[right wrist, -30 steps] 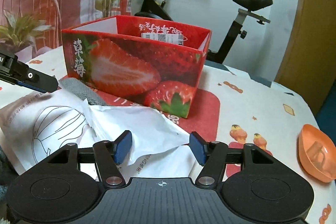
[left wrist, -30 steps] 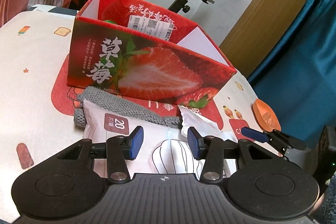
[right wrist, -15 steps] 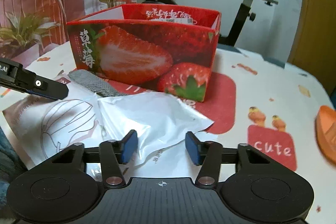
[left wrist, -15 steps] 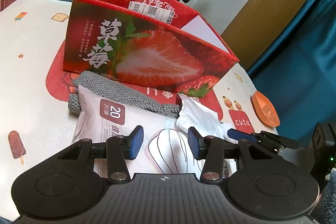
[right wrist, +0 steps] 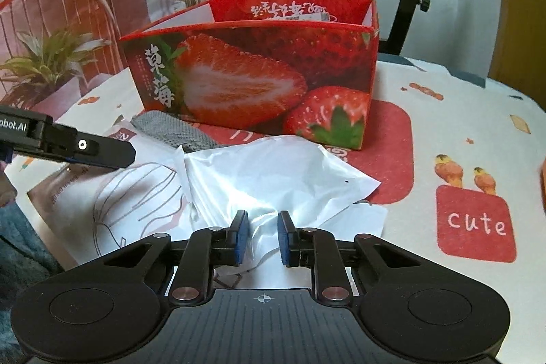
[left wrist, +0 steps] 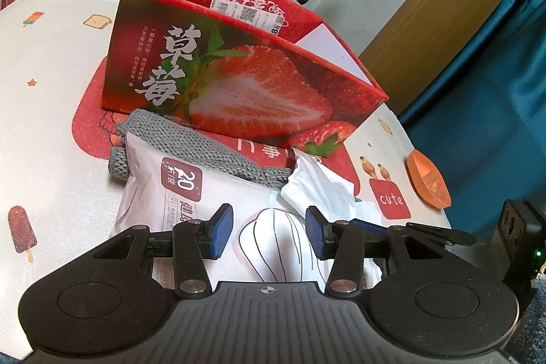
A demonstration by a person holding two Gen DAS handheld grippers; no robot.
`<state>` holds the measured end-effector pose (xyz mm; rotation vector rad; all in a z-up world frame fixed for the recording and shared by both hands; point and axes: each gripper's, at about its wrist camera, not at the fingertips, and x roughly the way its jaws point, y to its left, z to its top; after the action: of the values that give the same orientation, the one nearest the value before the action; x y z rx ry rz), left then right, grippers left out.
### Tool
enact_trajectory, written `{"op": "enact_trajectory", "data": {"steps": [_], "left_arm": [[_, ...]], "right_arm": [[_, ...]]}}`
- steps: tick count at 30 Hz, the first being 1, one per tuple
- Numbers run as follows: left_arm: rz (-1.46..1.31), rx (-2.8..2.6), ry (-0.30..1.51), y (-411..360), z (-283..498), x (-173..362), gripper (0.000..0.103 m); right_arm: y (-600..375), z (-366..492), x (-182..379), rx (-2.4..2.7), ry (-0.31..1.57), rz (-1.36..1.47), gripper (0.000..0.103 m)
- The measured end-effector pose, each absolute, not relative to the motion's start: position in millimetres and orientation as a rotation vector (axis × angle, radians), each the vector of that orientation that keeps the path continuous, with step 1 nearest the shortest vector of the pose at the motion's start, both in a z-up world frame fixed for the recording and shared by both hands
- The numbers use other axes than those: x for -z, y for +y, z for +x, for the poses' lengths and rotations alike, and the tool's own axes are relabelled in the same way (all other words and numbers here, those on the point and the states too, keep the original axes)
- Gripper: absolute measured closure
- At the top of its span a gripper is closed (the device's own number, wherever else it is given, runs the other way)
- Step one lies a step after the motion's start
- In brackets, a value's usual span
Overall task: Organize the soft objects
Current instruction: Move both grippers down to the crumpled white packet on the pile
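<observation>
Strawberry box (right wrist: 259, 81) on table (right wrist: 460, 132); soft packets in front.
Box contents hidden behind its wall. Right gripper (right wrist: 262, 236), jaws just closing, pinches the white plastic bag (right wrist: 273, 173). Left gripper (left wrist: 269, 236) half-open above the printed packet (left wrist: 163, 193), covering most of a grey knit cloth (left wrist: 191, 142).

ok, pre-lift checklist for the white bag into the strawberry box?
1. Right tongs gripping the crinkled white plastic bag: cannot tell. The jaws have just been closing and the film bunches between them, but pad contact is unclear.
2. Left tongs clear of that bag: ok, open over the printed white mask pack.
3. Red strawberry-print cardboard box open on top: ok.
4. Room inside the box: cannot tell, its floor is hidden.
5. Grey knitted cloth free: not ok, the mask pack lies on it.
</observation>
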<state>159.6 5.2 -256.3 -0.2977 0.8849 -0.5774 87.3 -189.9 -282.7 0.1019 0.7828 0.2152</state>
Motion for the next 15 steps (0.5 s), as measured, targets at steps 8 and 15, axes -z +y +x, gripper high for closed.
{"op": "enact_trajectory", "data": {"steps": [8, 15], "left_arm": [[-0.298, 0.587, 0.888, 5.4, 161.1, 258.2, 0.054], [-0.329, 0.585, 0.891, 8.2, 162.2, 259.0, 0.055]], "right_arm": [[-179.0, 94.9, 280.5, -0.265, 0.786, 0.128, 0.084], [-166.4, 106.3, 276.7, -0.327, 0.782, 0.124, 0.084]]}}
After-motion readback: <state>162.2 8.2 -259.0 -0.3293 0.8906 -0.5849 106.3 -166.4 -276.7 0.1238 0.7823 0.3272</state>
